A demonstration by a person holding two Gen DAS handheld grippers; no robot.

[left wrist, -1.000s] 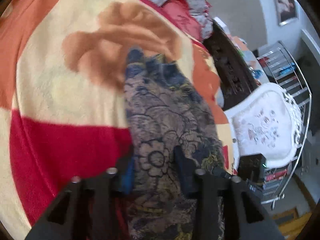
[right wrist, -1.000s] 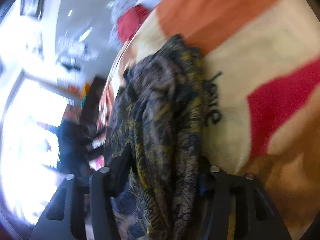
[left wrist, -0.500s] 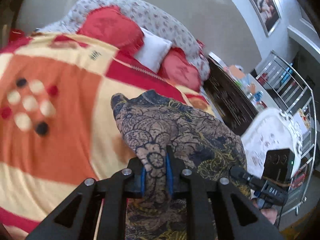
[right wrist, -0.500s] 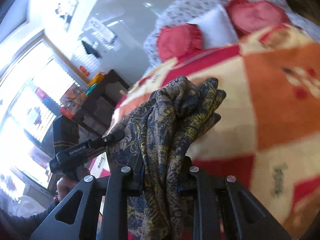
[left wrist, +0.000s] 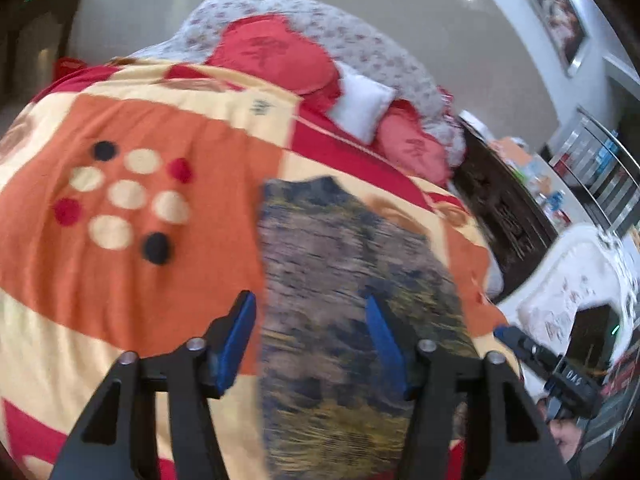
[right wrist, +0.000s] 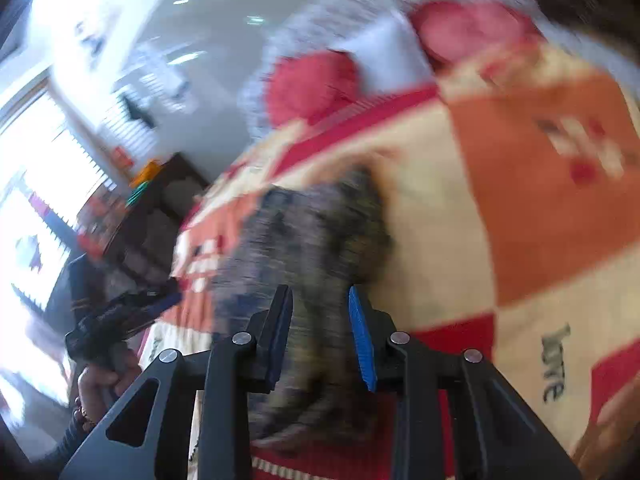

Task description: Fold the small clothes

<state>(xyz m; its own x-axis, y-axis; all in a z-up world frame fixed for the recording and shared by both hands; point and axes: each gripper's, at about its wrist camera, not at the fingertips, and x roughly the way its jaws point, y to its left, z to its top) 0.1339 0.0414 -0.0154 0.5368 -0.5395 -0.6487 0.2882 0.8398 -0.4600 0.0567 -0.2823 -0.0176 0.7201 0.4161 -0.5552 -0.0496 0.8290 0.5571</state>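
Note:
A dark patterned garment (left wrist: 344,272), blue-grey with yellow, hangs motion-blurred over the orange, cream and red blanket (left wrist: 132,264). The jaws of my left gripper (left wrist: 308,332) are opening. The cloth shows in the gap between them, but neither blue pad presses on it. In the right wrist view the garment (right wrist: 312,240) runs up between the fingers of my right gripper (right wrist: 320,332), which is shut on a bunched fold. The right gripper (left wrist: 516,340) shows at the cloth's right edge, held by a hand. The left gripper (right wrist: 160,300) appears at the cloth's left edge.
Red and white pillows (left wrist: 280,52) lie at the bed's head. A dark cabinet (left wrist: 504,216), a white ornate chair (left wrist: 568,280) and a metal rack (left wrist: 608,176) stand to the right of the bed. Bright windows (right wrist: 36,200) fill the left of the right wrist view.
Both grippers lifted the garment off the blanket while pinching it. Since half a second ago the left jaws have spread and let go of the fold. The right still grips.

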